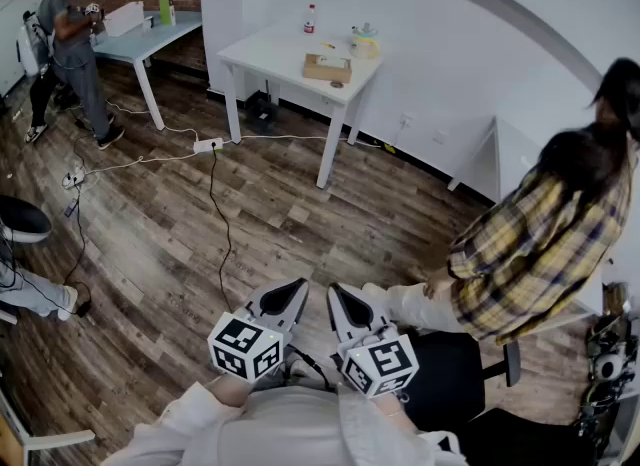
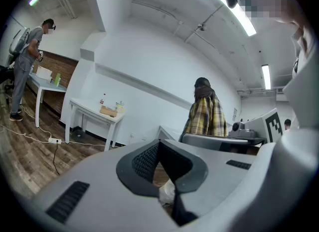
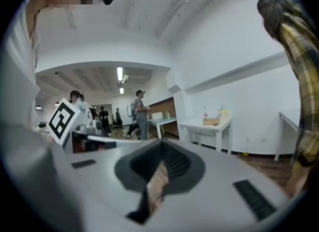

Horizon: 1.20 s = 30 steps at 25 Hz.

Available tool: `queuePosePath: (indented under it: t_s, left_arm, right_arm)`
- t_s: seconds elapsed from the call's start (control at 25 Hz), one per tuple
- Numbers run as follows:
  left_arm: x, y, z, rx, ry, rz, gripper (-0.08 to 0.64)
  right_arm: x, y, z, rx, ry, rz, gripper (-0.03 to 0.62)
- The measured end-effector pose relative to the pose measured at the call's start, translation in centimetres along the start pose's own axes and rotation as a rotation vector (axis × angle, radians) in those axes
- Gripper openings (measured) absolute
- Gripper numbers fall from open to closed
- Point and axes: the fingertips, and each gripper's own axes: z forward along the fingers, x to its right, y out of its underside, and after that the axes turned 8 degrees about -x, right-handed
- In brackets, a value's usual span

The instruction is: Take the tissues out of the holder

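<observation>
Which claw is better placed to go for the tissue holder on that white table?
Right claw, barely: it points more directly at the tissue holder. Both it and the left claw are shut, empty, side by side and far from the table.

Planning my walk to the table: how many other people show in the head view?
3: a standing person by the far-left table, a person in plaid at right, a leg at the left edge. Others may be hidden.

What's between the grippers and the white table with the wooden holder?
Just wood floor with a black cable lying across it, per head view.
</observation>
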Motion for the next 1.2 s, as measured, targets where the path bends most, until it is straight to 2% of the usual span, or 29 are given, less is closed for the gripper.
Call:
queuePosePath:
  t_s: [0.52, 0.88, 1.2]
  left_arm:
    - [0.4, 0.1, 0.8, -0.006, -0.003, 0.019, 0.015]
    - [0.5, 0.4, 0.9, -0.002, -0.004, 0.006, 0.015]
    - [1.2, 0.3, 2.2, -0.01, 0.006, 0.03, 0.015]
  right_arm:
    - [0.2, 0.8, 0.2, -0.035, -0.025, -0.029, 0.009]
    - [0.4, 0.3, 0.1, -0.02, -0.045, -0.007, 0.009]
    - [1.4, -0.2, 0.2, -0.011, -0.057, -0.016, 0.009]
